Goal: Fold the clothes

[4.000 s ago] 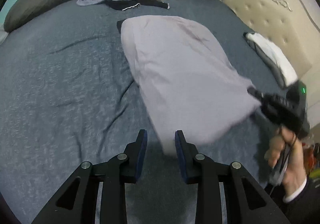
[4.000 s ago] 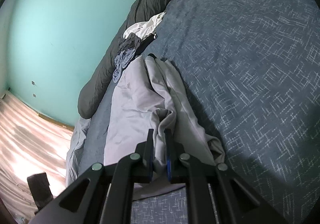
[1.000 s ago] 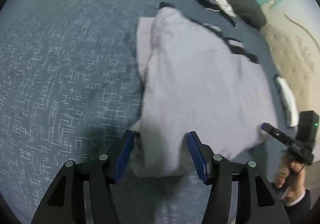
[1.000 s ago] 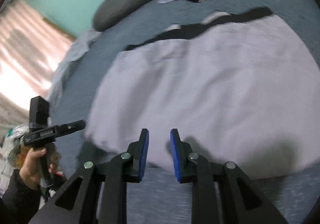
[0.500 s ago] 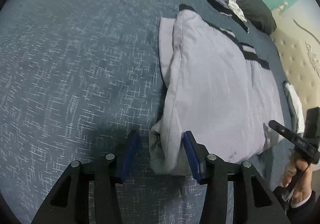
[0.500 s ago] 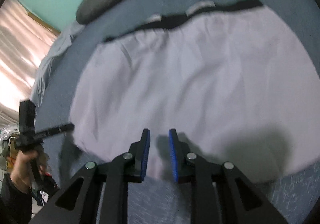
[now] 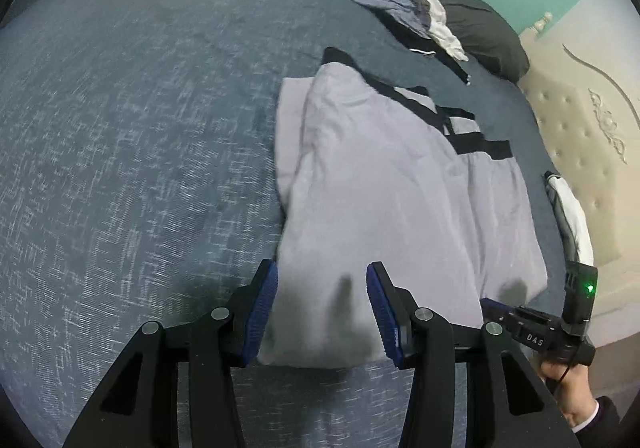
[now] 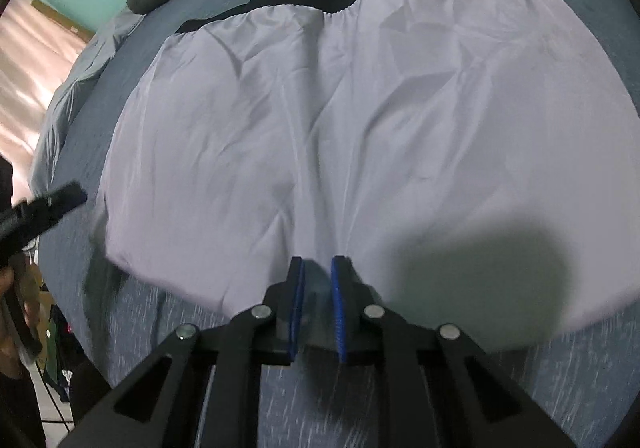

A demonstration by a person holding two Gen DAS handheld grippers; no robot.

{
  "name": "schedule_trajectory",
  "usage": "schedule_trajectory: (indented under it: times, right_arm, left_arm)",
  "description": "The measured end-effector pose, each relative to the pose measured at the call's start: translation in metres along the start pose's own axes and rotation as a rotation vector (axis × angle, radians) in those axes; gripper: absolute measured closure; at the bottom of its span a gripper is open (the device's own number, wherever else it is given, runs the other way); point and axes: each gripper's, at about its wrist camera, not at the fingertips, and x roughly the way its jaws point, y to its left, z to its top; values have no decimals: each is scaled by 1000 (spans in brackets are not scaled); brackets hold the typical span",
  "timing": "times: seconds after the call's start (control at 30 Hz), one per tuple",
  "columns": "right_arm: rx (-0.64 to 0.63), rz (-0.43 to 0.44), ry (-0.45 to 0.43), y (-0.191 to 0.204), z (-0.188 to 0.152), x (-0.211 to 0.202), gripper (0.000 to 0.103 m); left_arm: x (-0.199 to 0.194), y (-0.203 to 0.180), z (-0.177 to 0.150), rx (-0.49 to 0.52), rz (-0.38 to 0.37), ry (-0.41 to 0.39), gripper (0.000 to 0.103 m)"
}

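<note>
A pair of light lavender shorts point(image 7: 380, 184) with a black waistband lies spread on the blue-grey bed point(image 7: 120, 128). In the right wrist view the shorts point(image 8: 340, 108) fill the frame, waistband at the far side. My left gripper point(image 7: 322, 302) is open, its jaws either side of the shorts' near hem. My right gripper point(image 8: 318, 296) is nearly closed at the hem's middle edge, with only a narrow gap and no cloth clearly pinched. The right gripper also shows in the left wrist view point(image 7: 536, 328), and the left gripper in the right wrist view point(image 8: 44, 208).
A pile of unfolded clothes point(image 7: 400, 4) lies at the far side by a dark long pillow point(image 7: 472, 20). A folded white and grey item point(image 7: 572, 220) sits beside the cream tufted headboard point(image 7: 592, 152). The bed's edge is near me.
The shorts have been laid out flat and wide. My left gripper opened wider and let go of the bunched hem. My right gripper slid down to the hem's edge.
</note>
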Motion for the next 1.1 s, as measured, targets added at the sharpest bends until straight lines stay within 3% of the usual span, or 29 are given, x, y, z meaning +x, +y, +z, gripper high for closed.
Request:
schedule_trajectory:
  times: [0.23, 0.37, 0.5, 0.73, 0.83, 0.97, 1.1]
  right_arm:
    - [38, 24, -132, -10, -3, -37, 92]
    - [0, 11, -113, -9, -5, -36, 92]
    - [57, 28, -119, -25, 9, -31, 90]
    - [18, -1, -196, -58, 63, -63, 86]
    - [3, -24, -211, -81, 92, -71, 78]
    - [-23, -54, -222, -108, 128, -78, 58]
    - [-36, -51, -218, -127, 162, -69, 58]
  left_arm:
    - [5, -11, 1, 22, -10, 9, 52]
    - [12, -9, 5, 9, -9, 14, 52]
    - [15, -4, 14, -3, -22, 14, 52]
    - [36, -2, 62, 14, -8, 1, 51]
    - [47, -2, 85, 27, -17, -2, 51]
    - [60, 0, 112, 22, -33, -7, 51]
    - [75, 6, 136, -3, -59, -10, 51]
